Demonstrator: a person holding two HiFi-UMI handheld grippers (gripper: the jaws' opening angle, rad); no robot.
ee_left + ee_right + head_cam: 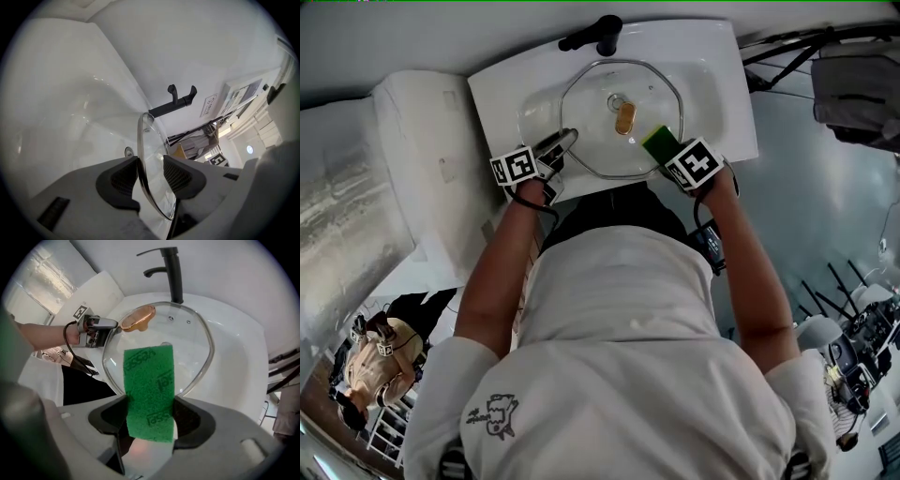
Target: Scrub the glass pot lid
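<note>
The glass pot lid with a metal rim and an amber knob sits over the white sink basin. My left gripper is at the lid's left rim. In the left gripper view the lid runs edge-on between the jaws of the left gripper, which is shut on the rim. My right gripper is shut on a green scrub sponge at the lid's near right edge. The right gripper view shows the sponge standing up between the pads, over the lid.
A black faucet stands at the back of the sink, just behind the lid. A white ledge lies to the left. Another person is at lower left, and dark stands and gear are at the right.
</note>
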